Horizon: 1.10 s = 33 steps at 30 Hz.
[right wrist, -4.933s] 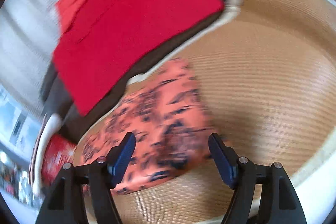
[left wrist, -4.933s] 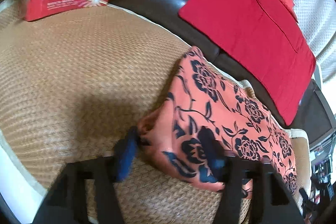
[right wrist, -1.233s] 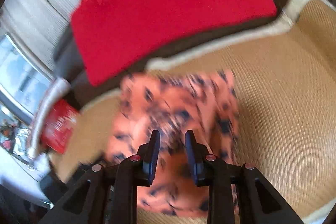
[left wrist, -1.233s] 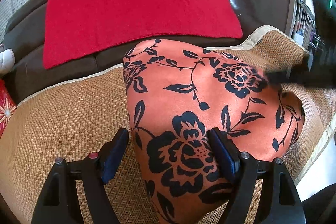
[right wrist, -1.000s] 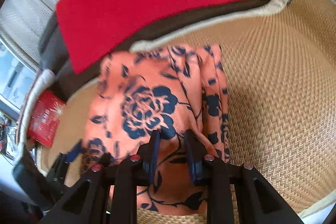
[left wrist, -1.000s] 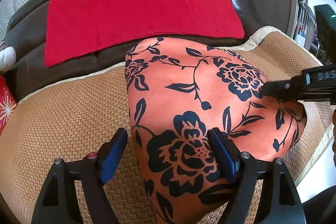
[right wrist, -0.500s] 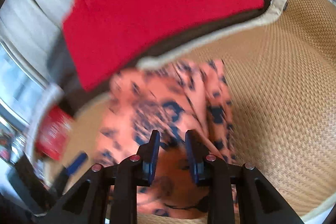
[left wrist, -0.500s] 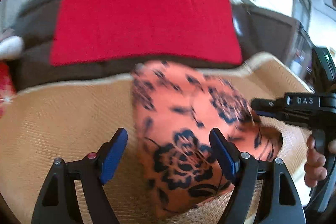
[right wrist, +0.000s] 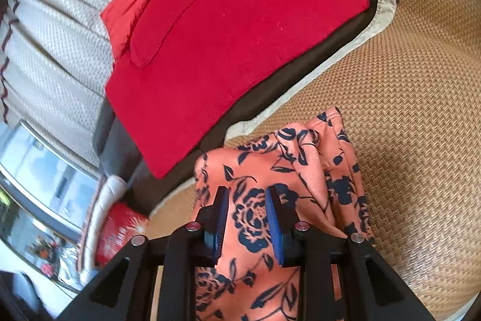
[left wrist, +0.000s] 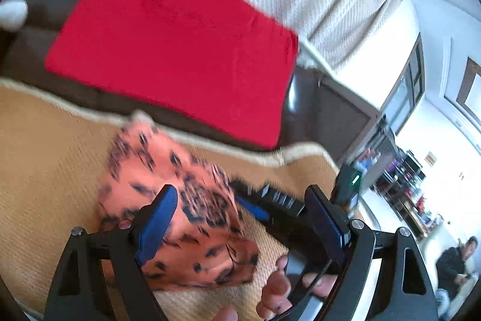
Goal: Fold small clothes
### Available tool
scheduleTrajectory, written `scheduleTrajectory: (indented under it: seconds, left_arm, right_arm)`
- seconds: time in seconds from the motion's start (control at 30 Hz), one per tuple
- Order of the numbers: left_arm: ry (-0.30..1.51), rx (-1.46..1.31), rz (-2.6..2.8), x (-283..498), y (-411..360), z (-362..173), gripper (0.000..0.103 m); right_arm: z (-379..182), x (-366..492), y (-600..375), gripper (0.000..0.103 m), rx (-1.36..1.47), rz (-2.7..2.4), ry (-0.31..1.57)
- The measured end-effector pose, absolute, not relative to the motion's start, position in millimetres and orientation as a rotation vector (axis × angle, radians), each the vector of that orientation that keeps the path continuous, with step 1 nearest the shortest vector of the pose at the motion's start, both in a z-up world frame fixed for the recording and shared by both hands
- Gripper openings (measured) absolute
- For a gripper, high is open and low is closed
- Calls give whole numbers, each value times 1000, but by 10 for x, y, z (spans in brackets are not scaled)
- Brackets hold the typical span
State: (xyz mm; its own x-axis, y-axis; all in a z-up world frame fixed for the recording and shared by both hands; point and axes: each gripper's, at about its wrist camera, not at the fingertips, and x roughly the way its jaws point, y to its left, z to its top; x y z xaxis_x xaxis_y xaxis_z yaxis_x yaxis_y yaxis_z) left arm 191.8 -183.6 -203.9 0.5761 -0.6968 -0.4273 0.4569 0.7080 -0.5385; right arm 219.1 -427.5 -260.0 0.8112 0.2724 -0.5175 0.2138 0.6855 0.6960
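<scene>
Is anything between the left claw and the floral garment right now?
Nothing visible blocks it. The left claw is opening above the orange floral garment on the woven mat; the right claw meets the garment's far side.

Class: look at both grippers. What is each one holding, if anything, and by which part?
The right gripper pinches the orange flowered garment at a raised fold in its near middle. The left gripper holds nothing; its jaws are opening above the cloth.

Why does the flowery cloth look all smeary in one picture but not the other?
Left wrist view: motion blur smears the flowery cloth and the red cushion, and the window glares white. Right wrist view: the cloth's flowers look sharp, though the fisheye bends the edges.
</scene>
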Motion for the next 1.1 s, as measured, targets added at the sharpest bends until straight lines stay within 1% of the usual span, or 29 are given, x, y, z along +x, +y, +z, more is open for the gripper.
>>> scheduleTrajectory:
  seconds: [0.07, 0.13, 0.2, 0.3, 0.37, 0.43, 0.5, 0.53, 0.57, 0.67, 0.8, 0.9, 0.93, 1.0, 1.03, 1.07, 1.1]
  left_arm:
    - [768, -478, -706, 2063, -1857, -2325, 86]
    - [867, -508, -715, 2156, -1820, -2474, 83]
    - [792, -594, -673, 2172, -1561, -2400, 83]
    - [588, -485, -528, 2168, -1192, -2027, 85]
    - [529, -472, -433, 2227, -969, -1962, 87]
    - [534, -387, -302, 2355, -828, -2008, 88]
    - [573, -264, -205, 2503, -792, -2161, 88]
    - [598, -223, -171, 2548, -767, -2234, 88]
    - [644, -163, -127, 2649, -767, -2359, 88]
    - [758, -91, -86, 2852, -790, -2678, 88]
    - [787, -41, -95, 2910, -812, -2892, 88]
    - [775, -4, -103, 2931, -854, -2947, 88]
    - [774, 6, -104, 2998, -924, -2962, 88]
    - [771, 22, -107, 3007, -967, -3012, 88]
    - [774, 28, -107, 3023, -976, -3019, 88]
    - [775, 31, -110, 3034, -991, -3042, 88]
    - [778, 34, -111, 3006, -1035, -3044, 88]
  right_arm:
    - [-2580, 2172, -4303, 30, 853, 27, 616]
    - [-2613, 2153, -4392, 30, 895, 17, 598]
    - [-2594, 2113, -4430, 30, 889, -9, 588]
    - [-2569, 2043, -4515, 30, 888, -45, 570]
    - [-2554, 1998, -4576, 30, 863, -93, 571]
    - [-2557, 1965, -4632, 30, 845, -131, 579]
    - [-2599, 1985, -4679, 38, 815, -164, 617]
    - [-2624, 2003, -4688, 58, 803, -183, 637]
    - [-2650, 1997, -4702, 68, 808, -196, 646]
    - [-2702, 2053, -4706, 71, 800, -164, 681]
    - [-2756, 2214, -4647, 71, 763, -149, 731]
    - [-2706, 2269, -4584, 71, 698, -154, 693]
    - [-2660, 2282, -4540, 69, 661, -140, 674]
    - [-2556, 2318, -4390, 56, 566, -113, 643]
    - [-2553, 2374, -4327, 47, 536, -90, 656]
    - [-2576, 2434, -4286, 44, 522, -81, 677]
    - [-2634, 2509, -4243, 44, 514, -80, 707]
